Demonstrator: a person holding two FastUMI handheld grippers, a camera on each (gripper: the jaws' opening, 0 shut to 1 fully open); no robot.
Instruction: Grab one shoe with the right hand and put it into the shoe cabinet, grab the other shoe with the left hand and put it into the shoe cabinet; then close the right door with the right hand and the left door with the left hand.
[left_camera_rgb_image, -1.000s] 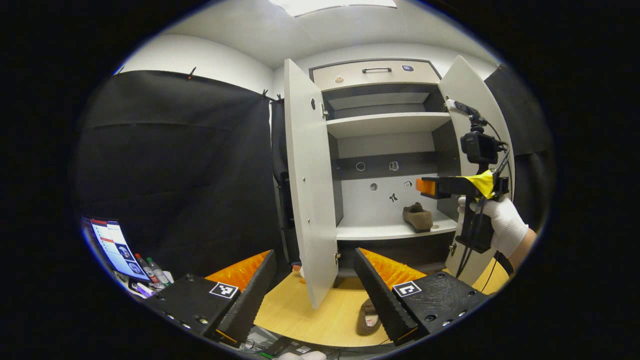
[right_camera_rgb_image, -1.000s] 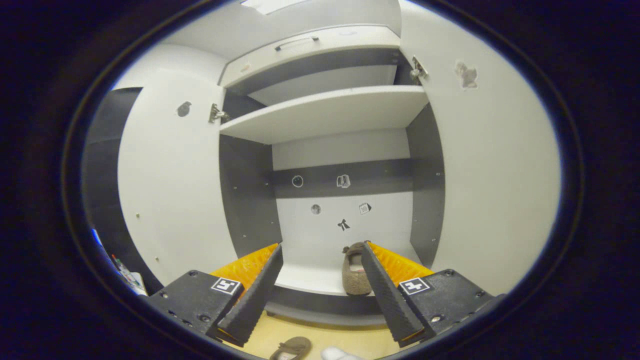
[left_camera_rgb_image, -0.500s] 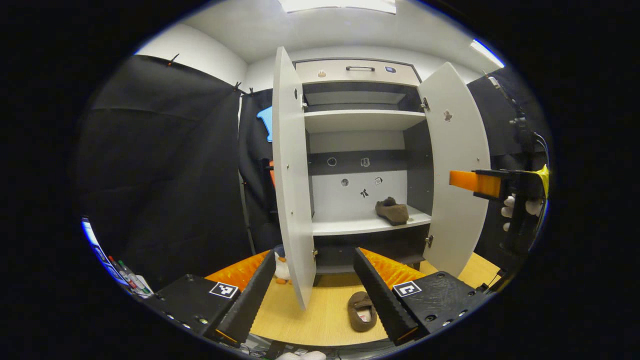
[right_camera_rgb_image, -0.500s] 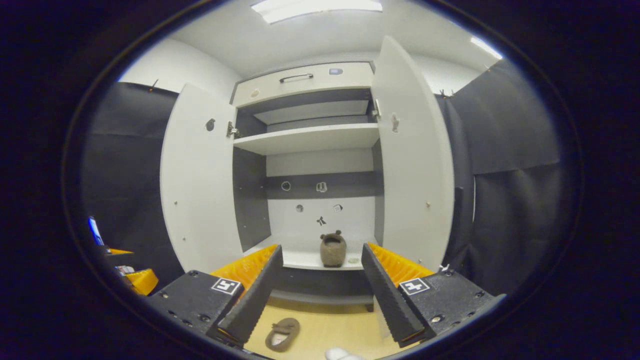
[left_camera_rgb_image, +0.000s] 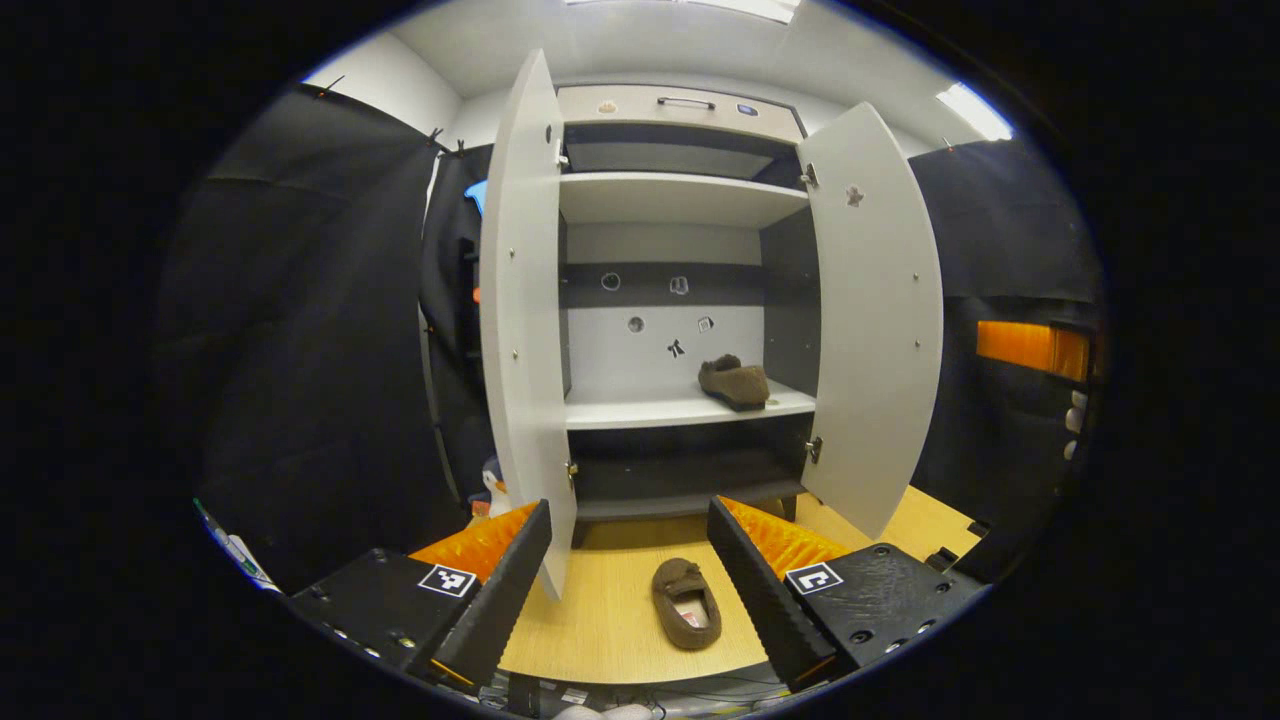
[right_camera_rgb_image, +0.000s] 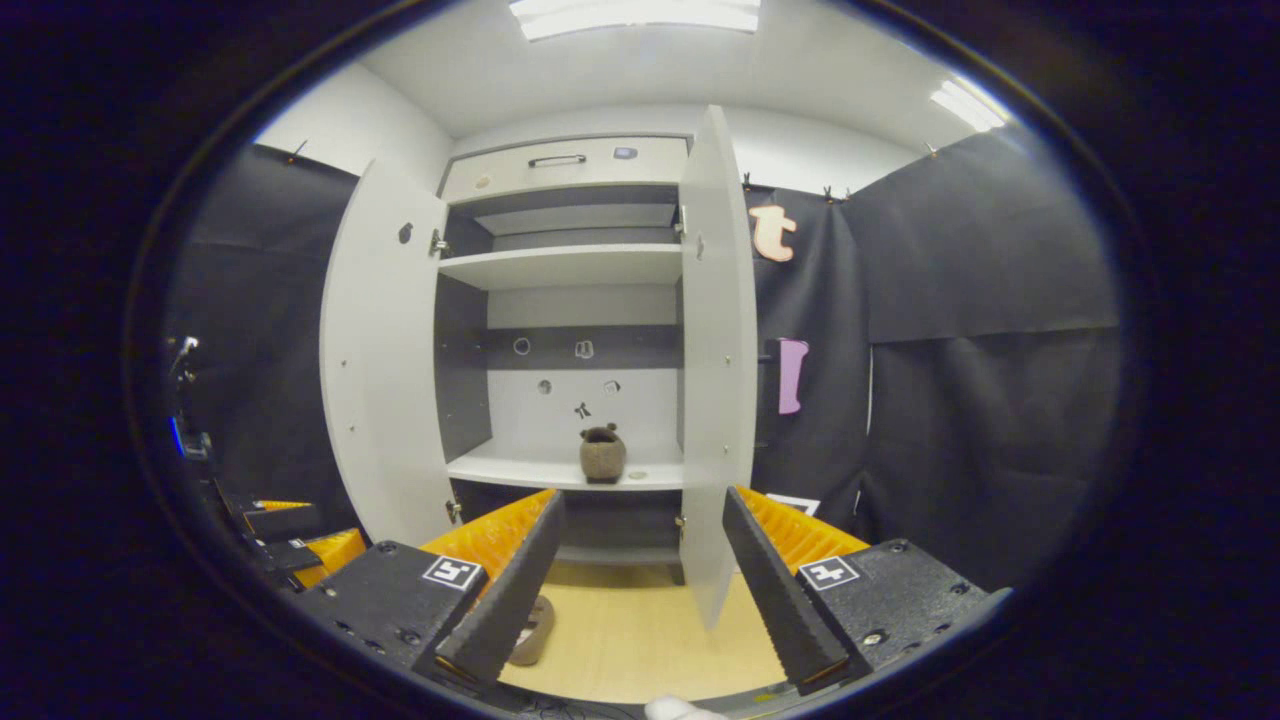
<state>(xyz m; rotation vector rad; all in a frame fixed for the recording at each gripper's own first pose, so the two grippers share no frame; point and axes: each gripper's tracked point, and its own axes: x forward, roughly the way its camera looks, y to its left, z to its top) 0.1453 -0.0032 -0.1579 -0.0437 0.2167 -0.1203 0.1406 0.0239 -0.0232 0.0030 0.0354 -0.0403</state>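
White panels frame everything in front of you: the shoe cabinet (left_camera_rgb_image: 680, 260) stands with its left door (left_camera_rgb_image: 520, 300) and right door (left_camera_rgb_image: 880, 310) both swung wide. Since a second ago you have pulled both grippers back from it; the right gripper view was right at the shelf then, and now takes in the whole cabinet from farther off.

On the lower shelf (left_camera_rgb_image: 640, 410), near its right end, sits one brown slipper (left_camera_rgb_image: 735, 382); in the right gripper view it rests close to the shelf's front edge. That reads as the first shoe delivered, so the right hand's placing looks done.

The other slipper (left_camera_rgb_image: 686, 615) lies on the wooden floor (left_camera_rgb_image: 620, 620) in front of the cabinet, opening upward, toe toward the cabinet. A second ago it was half hidden behind your left gripper's right finger; now it lies in plain sight between the fingers, so you seem lined up for the pick.

Your left gripper (left_camera_rgb_image: 628, 580) has its jaws spread wide and holds nothing. Your right gripper (right_camera_rgb_image: 640, 580) is likewise wide apart and empty, looking past the edge of the right door.

Next, likely, lower the left gripper onto the floor slipper.
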